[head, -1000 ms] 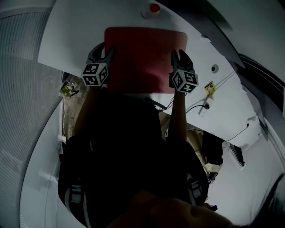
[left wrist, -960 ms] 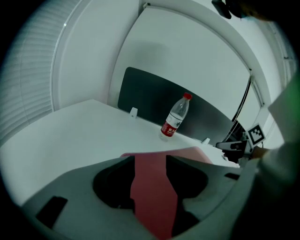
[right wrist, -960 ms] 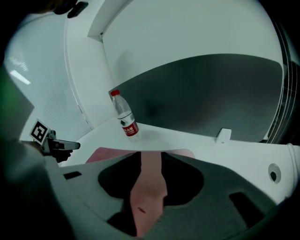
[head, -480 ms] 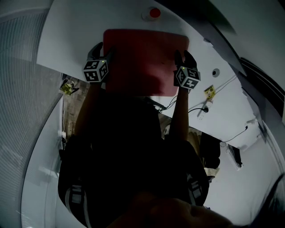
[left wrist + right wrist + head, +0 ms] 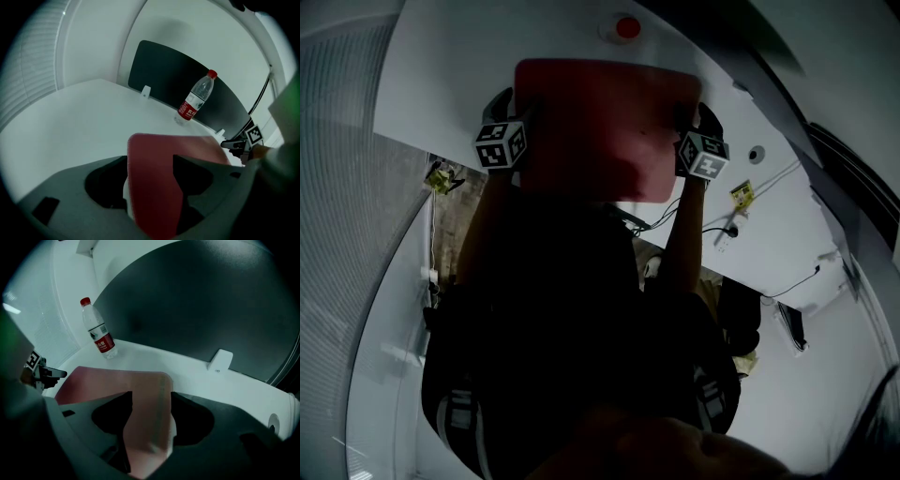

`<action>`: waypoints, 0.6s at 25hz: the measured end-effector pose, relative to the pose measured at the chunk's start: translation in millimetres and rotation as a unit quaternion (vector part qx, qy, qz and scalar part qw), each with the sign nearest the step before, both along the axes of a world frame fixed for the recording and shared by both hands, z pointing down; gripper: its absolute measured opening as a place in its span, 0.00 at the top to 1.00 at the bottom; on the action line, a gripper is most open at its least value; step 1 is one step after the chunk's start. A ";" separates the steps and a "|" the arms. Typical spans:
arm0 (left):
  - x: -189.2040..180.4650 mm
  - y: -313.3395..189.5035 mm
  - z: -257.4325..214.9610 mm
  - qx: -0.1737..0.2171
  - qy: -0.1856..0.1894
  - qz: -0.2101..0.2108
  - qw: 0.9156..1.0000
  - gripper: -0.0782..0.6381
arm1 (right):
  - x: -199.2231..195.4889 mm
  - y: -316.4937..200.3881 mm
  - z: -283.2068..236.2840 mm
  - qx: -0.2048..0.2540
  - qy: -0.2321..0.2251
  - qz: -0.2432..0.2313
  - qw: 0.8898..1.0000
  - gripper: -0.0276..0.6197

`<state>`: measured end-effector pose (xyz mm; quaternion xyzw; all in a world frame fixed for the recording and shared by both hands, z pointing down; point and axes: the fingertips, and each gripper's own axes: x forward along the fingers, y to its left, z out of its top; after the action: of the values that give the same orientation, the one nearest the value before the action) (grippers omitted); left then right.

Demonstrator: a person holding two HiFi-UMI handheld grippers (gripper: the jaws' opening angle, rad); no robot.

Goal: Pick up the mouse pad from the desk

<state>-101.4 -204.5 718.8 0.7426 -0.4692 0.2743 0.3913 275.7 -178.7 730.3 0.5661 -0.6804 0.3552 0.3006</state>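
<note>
Red rectangular mouse pad (image 5: 605,122) is lying on the white bench (image 5: 450,84), with a clear plastic red-capped water bottle (image 5: 194,101) upright behind it. Left tool (image 5: 150,161) and right tool (image 5: 151,397) are both opening, each with a side edge of the pad loose between its jaws.

blocked: bottle (image 5: 196,101) upright at desk (image 5: 70,122) far edge — dark panel (image 5: 159,70) just behind | free: bare surface from mouse pad (image 5: 605,122) to left edge
</note>
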 end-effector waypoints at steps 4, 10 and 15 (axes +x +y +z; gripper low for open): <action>0.5 2.3 5.7 -0.009 -0.005 0.001 1.000 0.50 | 3.0 1.3 6.6 -0.019 0.003 0.003 1.000 0.57; 0.2 5.5 12.7 -0.021 -0.006 -0.005 1.000 0.49 | 2.4 3.0 14.8 -0.041 0.007 0.005 0.999 0.56; 3.9 6.8 12.7 -0.018 -0.006 0.000 1.000 0.49 | 5.1 3.5 17.2 -0.045 -0.005 0.014 0.999 0.56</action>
<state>-97.5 -197.7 731.5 0.7335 -0.4667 0.2870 0.4022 280.8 -175.2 747.5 0.5595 -0.6572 0.3926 0.3177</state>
